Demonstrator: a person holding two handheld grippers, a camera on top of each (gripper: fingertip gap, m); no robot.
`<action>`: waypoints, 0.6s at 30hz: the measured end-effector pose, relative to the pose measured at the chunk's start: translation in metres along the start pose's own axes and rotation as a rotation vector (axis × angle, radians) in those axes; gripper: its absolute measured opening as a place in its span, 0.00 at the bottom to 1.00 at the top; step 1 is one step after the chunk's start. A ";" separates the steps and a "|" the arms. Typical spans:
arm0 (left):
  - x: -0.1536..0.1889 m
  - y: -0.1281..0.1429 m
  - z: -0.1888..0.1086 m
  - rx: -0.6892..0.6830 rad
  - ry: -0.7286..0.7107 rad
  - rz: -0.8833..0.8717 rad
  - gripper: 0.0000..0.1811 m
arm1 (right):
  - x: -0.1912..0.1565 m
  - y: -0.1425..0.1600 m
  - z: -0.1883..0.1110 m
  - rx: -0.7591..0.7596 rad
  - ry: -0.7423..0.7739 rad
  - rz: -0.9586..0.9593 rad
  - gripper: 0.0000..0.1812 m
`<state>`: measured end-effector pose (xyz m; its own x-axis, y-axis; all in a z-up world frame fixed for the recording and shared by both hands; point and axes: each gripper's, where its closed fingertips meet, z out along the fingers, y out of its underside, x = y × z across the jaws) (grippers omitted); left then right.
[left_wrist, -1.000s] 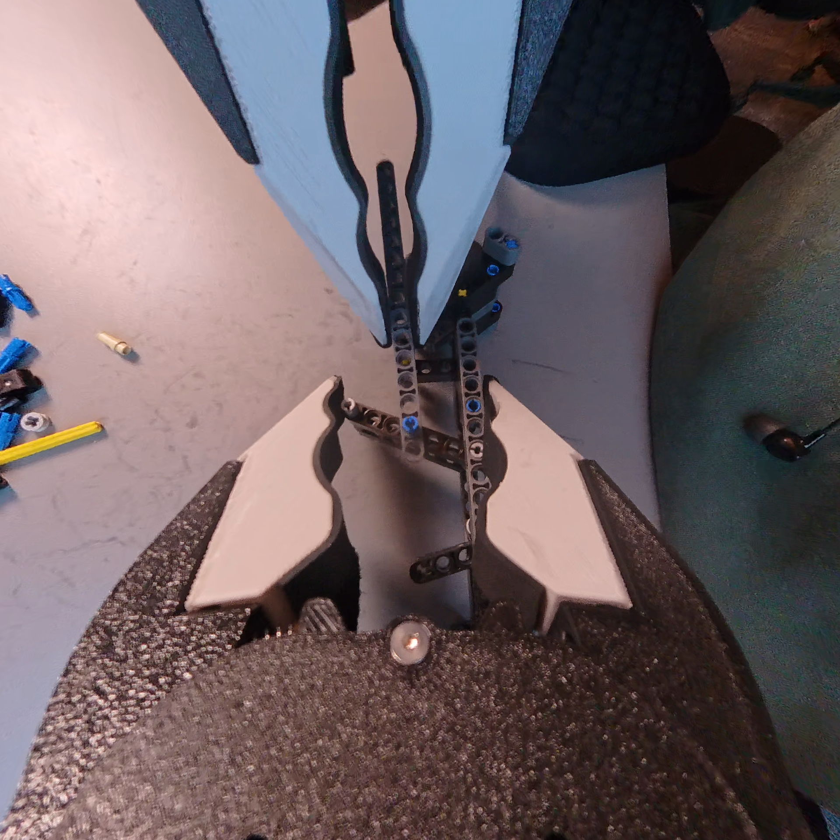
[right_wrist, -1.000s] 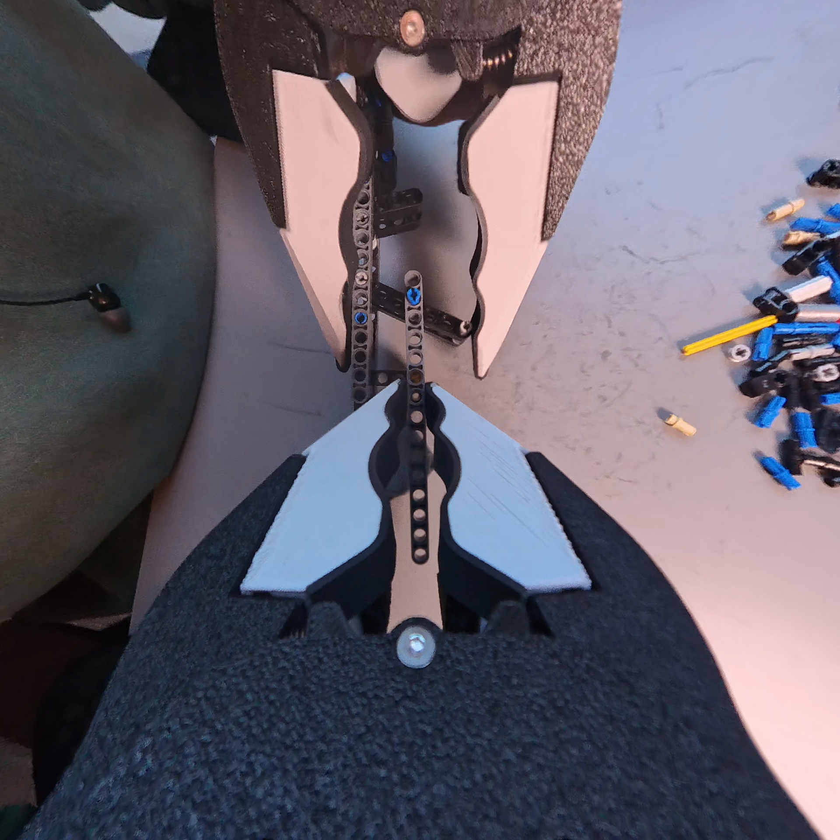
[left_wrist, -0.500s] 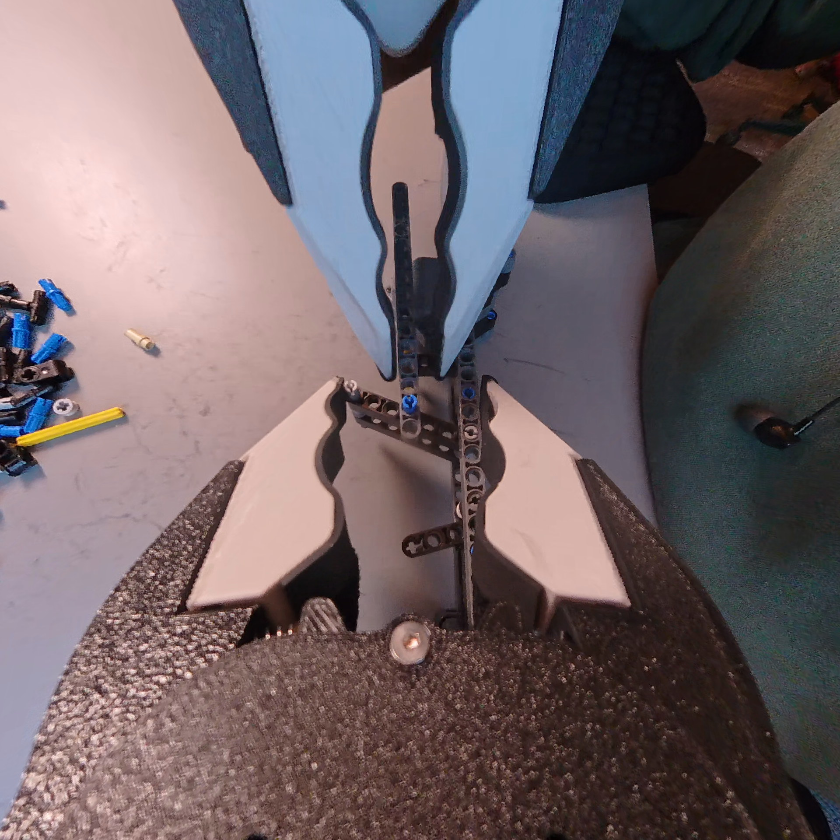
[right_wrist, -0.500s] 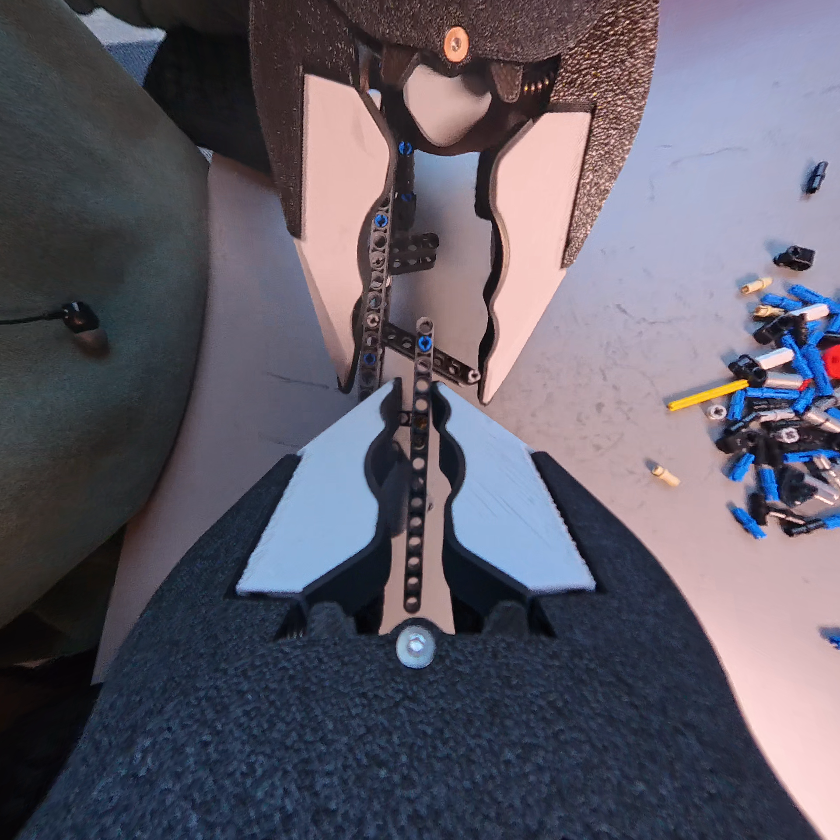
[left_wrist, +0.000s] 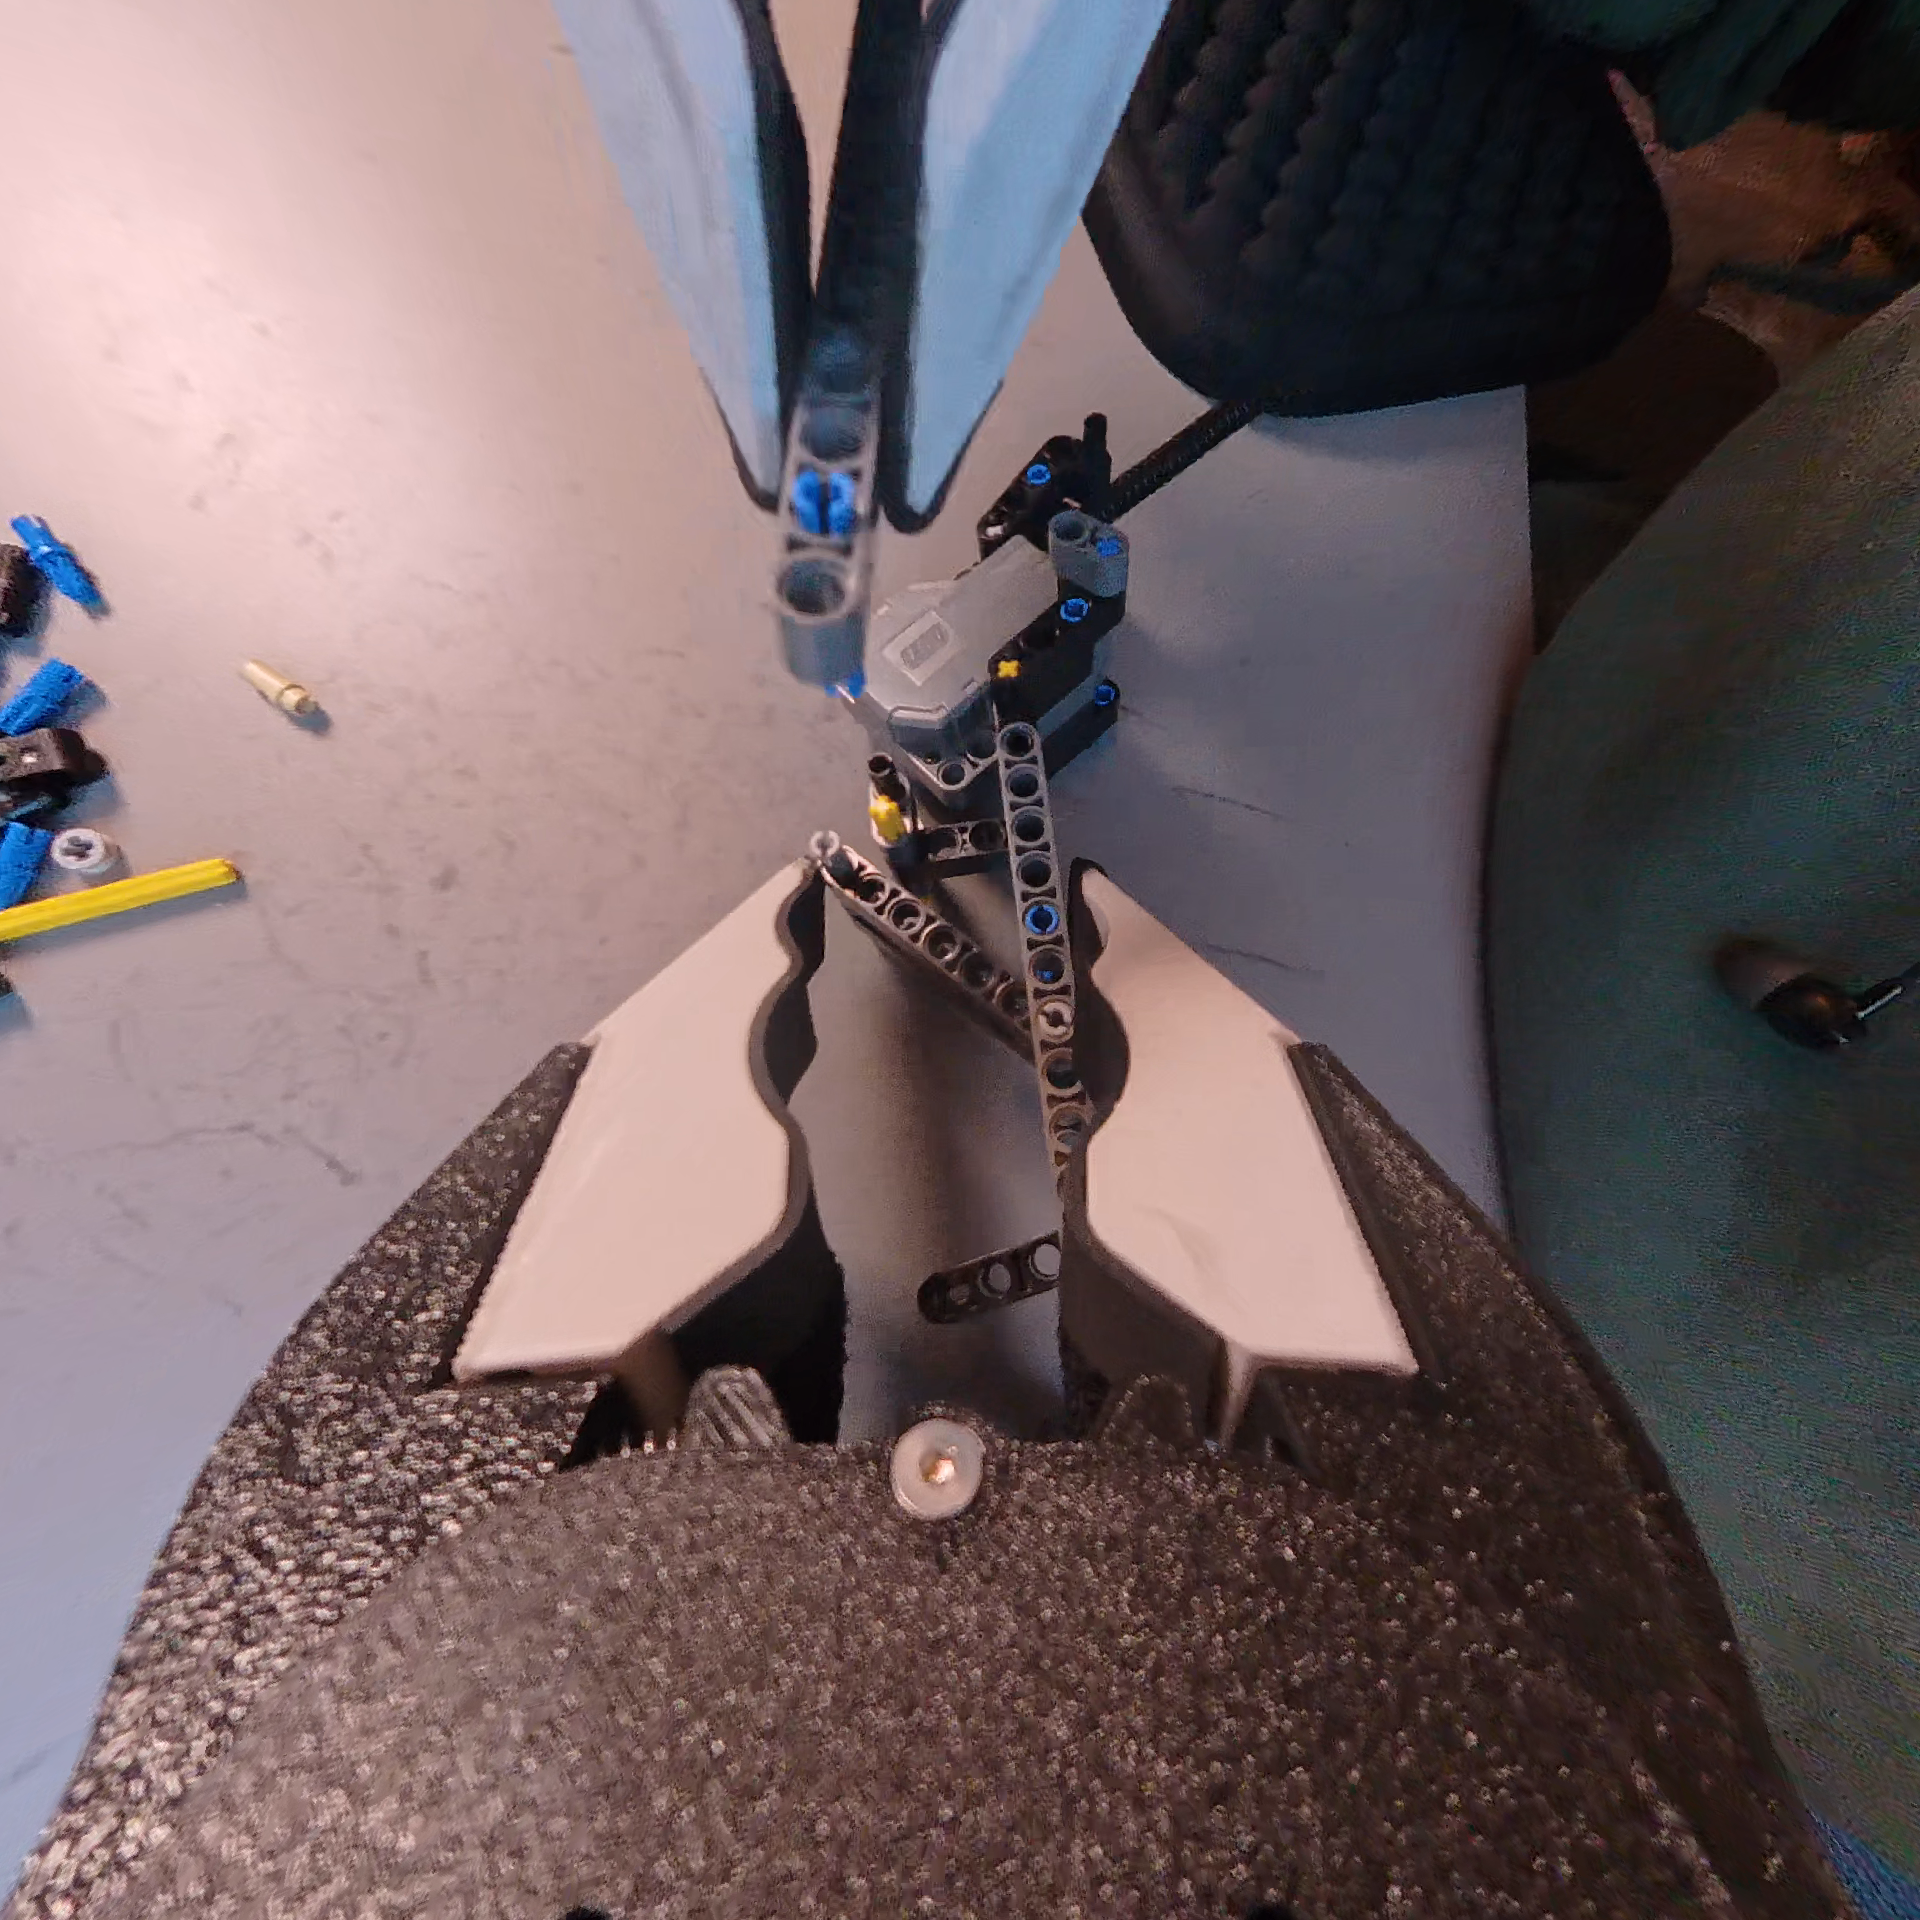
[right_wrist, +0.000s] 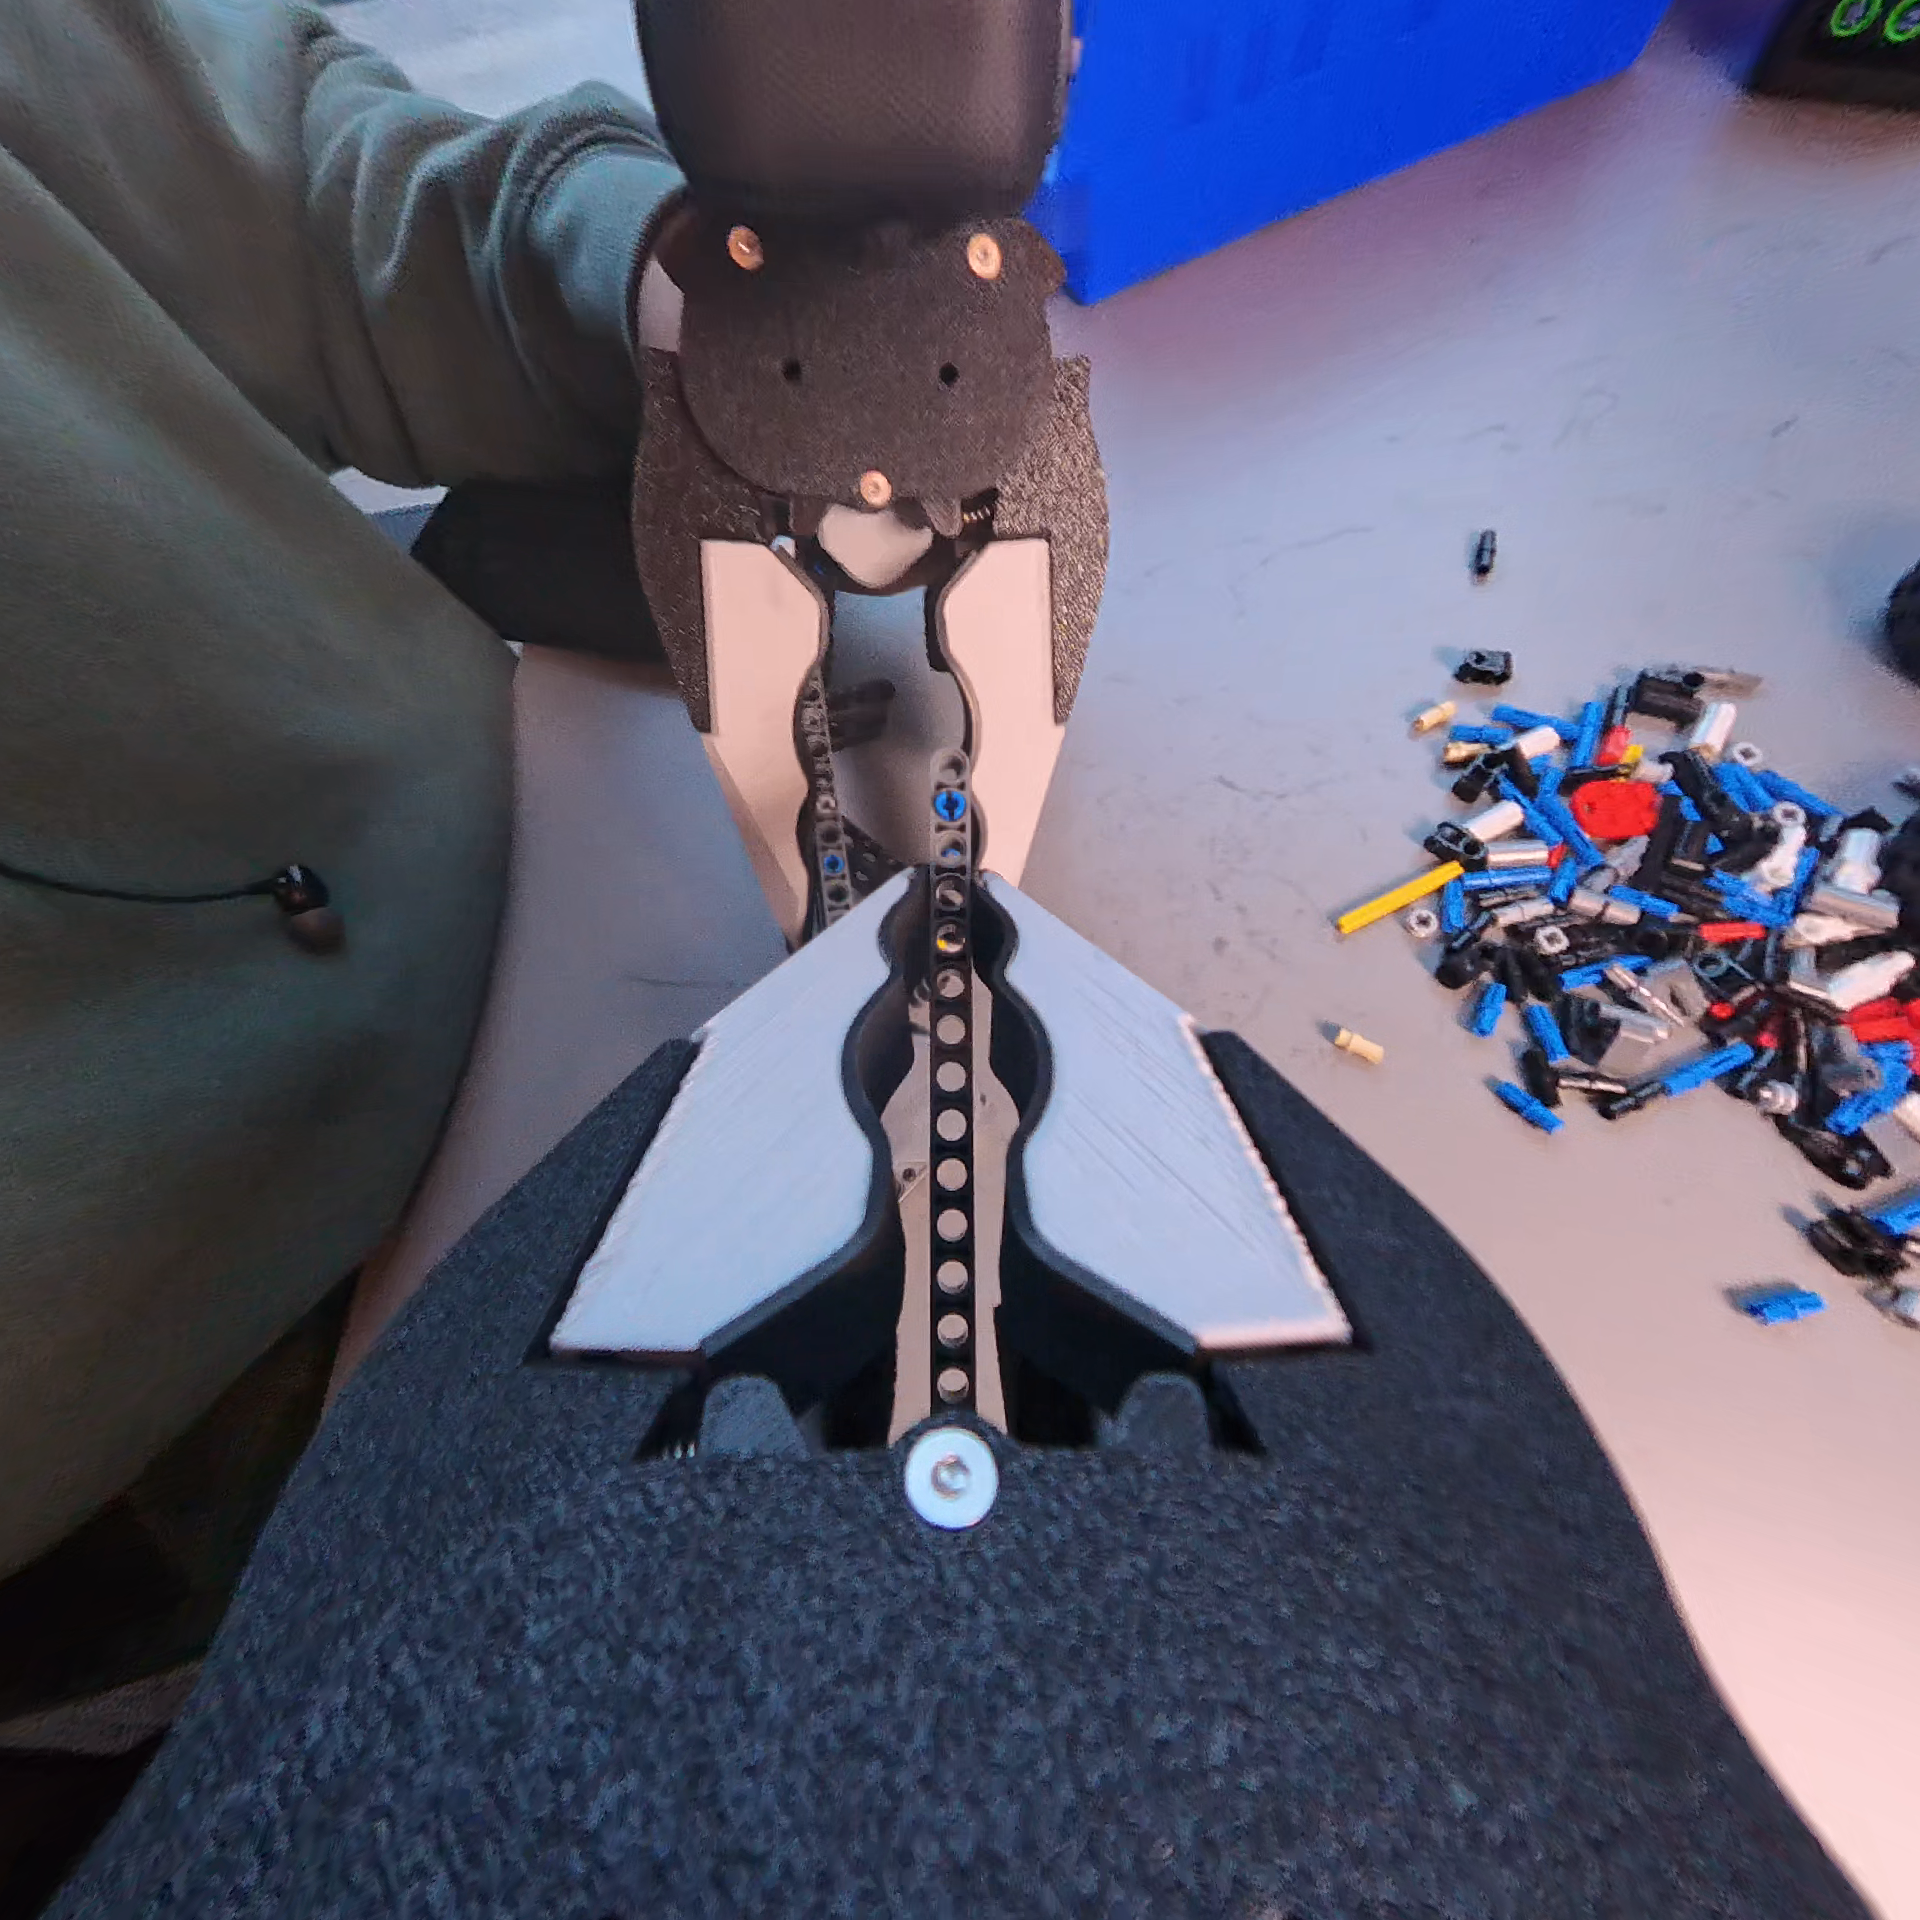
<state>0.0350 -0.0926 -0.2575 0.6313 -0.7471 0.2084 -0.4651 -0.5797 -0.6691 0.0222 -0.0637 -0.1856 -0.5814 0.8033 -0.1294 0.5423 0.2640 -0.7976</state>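
Observation:
My left gripper (left_wrist: 945, 873) holds a black beam assembly (left_wrist: 1039, 935) between its part-spread fingers. The long beam lies against the right finger, and a diagonal beam reaches the left fingertip. My right gripper (right_wrist: 951, 883) is shut on a long black beam (right_wrist: 951, 1091) with a blue pin near its tip. In the left wrist view the right gripper (left_wrist: 836, 509) hangs above and beyond the assembly, and the beam's tip (left_wrist: 821, 613) points toward the camera, apart from the assembly. A grey motor block (left_wrist: 935, 655) with black beams sits on the table just past my left fingertips.
A pile of loose blue, black, red and grey parts (right_wrist: 1662, 914) lies right of the right gripper. A yellow axle (left_wrist: 114, 894) and a tan pin (left_wrist: 275, 686) lie on the grey table (left_wrist: 364, 416). A blue bin (right_wrist: 1299, 125) stands far back. A person's green sleeve (right_wrist: 208, 623) is close by. Across from one pair of fingers to the other is roughly 8 cm.
My right gripper has drawn back and up with its beam, which no longer overlaps the diagonal beam. The motor block is uncovered. My left gripper keeps its hold.

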 end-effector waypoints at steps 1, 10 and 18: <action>-0.002 0.000 -0.001 0.002 -0.002 -0.005 0.26 | 0.005 0.002 0.000 0.024 0.009 0.031 0.03; -0.004 -0.027 -0.027 0.157 0.048 -0.041 0.42 | 0.026 0.000 -0.022 0.184 0.028 0.180 0.03; -0.030 -0.065 -0.085 0.556 0.042 -0.116 0.24 | 0.016 -0.032 -0.029 0.457 -0.086 0.168 0.03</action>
<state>-0.0064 -0.0603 -0.1597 0.6279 -0.7079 0.3235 0.0095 -0.4087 -0.9126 0.0127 -0.0441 -0.1448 -0.5672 0.7624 -0.3115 0.3230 -0.1420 -0.9357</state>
